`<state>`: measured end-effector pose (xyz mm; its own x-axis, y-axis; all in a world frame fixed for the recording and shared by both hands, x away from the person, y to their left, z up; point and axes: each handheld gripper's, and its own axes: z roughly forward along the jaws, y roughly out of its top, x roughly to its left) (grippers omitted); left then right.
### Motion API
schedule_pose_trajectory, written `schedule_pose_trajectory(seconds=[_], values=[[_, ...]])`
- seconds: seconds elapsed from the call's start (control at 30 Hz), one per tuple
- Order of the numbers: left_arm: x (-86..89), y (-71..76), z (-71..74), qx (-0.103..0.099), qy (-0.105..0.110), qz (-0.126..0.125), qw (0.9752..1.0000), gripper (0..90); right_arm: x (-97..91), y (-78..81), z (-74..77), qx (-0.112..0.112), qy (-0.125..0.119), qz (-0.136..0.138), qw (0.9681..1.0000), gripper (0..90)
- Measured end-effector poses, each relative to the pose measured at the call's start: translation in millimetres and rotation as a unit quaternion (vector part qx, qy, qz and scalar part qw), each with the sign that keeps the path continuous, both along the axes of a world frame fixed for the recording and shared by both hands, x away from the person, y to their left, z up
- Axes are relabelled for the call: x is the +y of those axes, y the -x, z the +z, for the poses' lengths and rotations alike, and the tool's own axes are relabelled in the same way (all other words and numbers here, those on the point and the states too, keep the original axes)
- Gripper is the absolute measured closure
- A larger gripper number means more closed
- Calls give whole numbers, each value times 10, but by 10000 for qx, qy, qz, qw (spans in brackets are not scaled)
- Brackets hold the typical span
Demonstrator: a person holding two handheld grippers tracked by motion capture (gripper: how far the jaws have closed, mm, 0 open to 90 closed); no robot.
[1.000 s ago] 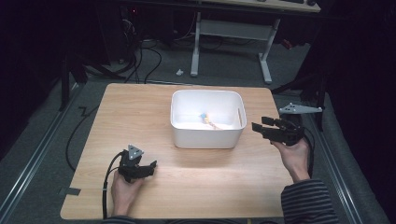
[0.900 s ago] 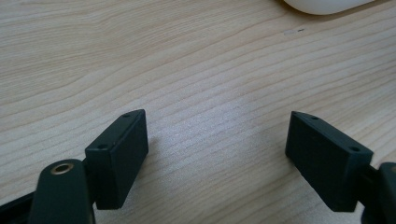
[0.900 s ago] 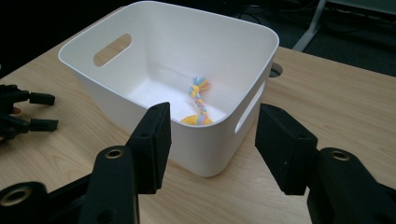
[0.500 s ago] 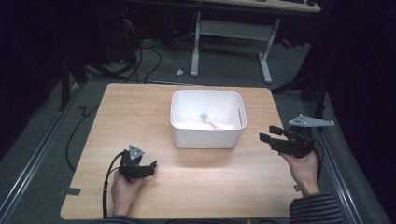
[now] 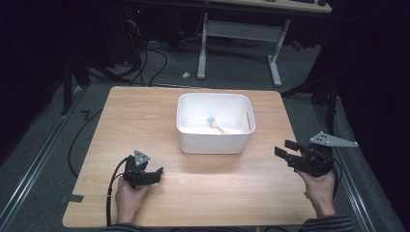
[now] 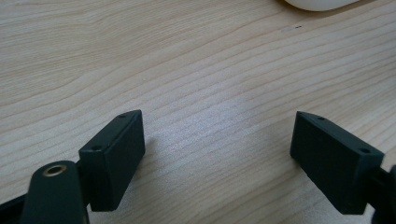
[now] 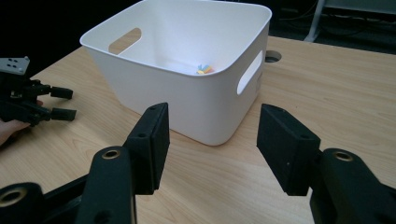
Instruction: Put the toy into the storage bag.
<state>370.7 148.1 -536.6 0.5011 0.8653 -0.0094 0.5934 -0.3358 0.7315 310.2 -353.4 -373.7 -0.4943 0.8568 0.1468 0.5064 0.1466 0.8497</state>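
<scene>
A white bin [image 5: 213, 143] with handle slots stands at the middle of the wooden table [image 5: 217, 198]. A small object in blue and orange [image 5: 215, 125] lies on its floor, and it is in the right gripper view too [image 7: 204, 70]. My right gripper [image 5: 285, 149] hovers at the table's right edge, open and empty, with its jaws pointing left at the bin [image 7: 187, 100]. My left gripper [image 5: 157, 172] rests low over the front left of the table, open with only bare wood between its jaws [image 6: 217, 119]. It also shows far off in the right gripper view [image 7: 71, 103].
A corner of the bin [image 6: 322, 3] peeks in at the top of the left gripper view. A cable hole [image 7: 272, 56] sits in the tabletop beyond the bin. Past the table stand desk legs [image 5: 274, 63] and floor cables [image 5: 145, 63].
The right hand has pulled back from beside the bin toward the near right edge and sunk a little. The left hand has stayed in place.
</scene>
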Motion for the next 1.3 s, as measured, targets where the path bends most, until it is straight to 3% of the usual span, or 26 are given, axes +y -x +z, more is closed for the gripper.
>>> schedule_pose_trajectory(seconds=[0.23,0.33,0.5,1.3], values=[[-1,0,0,5,-1,11,10000,173,-38,68,-155,-12,-82,-115,9999,445],[-1,0,0,5,-2,10,10000,172,-48,82,-278,86,-119,-162,9998,445],[-2,-1,0,18,-5,-1,10000,163,-60,65,-332,111,-142,-189,9997,446],[-1,-2,-1,27,-2,-8,10000,156,226,-106,-688,370,38,-115,9992,448]])
